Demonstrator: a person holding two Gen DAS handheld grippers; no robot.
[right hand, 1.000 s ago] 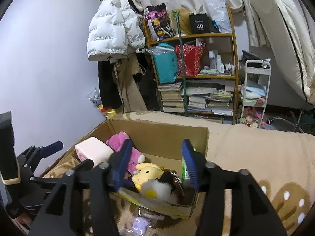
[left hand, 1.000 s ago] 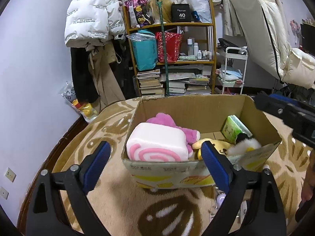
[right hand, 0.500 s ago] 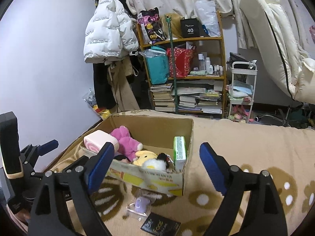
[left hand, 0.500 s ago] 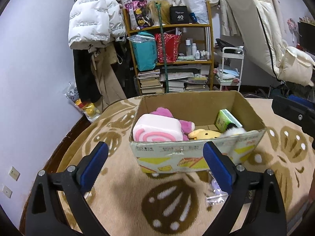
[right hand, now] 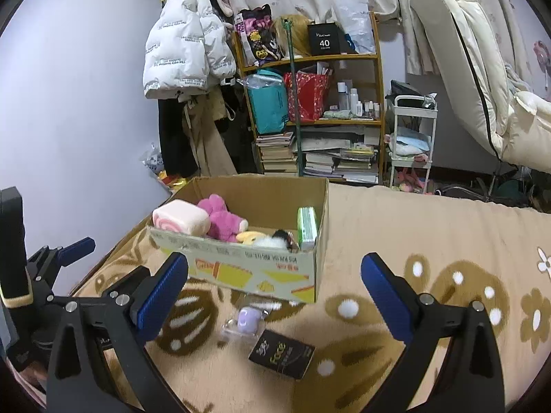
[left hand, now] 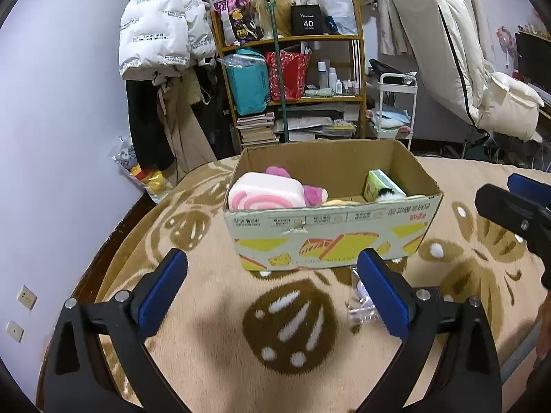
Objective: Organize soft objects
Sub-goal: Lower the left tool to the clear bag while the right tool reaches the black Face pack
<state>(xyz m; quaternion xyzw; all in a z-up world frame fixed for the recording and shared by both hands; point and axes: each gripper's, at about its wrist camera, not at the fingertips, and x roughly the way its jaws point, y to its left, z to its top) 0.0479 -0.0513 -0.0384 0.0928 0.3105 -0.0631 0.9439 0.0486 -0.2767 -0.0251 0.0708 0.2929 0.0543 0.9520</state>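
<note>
A cardboard box (left hand: 330, 237) (right hand: 241, 268) stands on the patterned blanket. It holds a pink swirl roll plush (left hand: 261, 196) (right hand: 180, 221), a magenta plush (left hand: 311, 195) (right hand: 220, 218), a yellow plush (right hand: 249, 236), a white fluffy toy (right hand: 272, 241) and a green tissue pack (left hand: 380, 186) (right hand: 307, 228). My left gripper (left hand: 272, 292) is open and empty, in front of the box. My right gripper (right hand: 275, 292) is open and empty, in front of the box's corner; it also shows in the left wrist view (left hand: 516, 213).
A clear packet with a purple item (right hand: 246, 321) (left hand: 361, 306) and a black packet (right hand: 282, 358) lie on the blanket (right hand: 430, 241) before the box. A shelf (right hand: 316, 113), hanging jackets (right hand: 186, 55) and a white trolley (right hand: 411, 137) stand behind.
Both grippers have pulled back from the box. The right gripper's jaws have opened wide. The box looks smaller and farther away.
</note>
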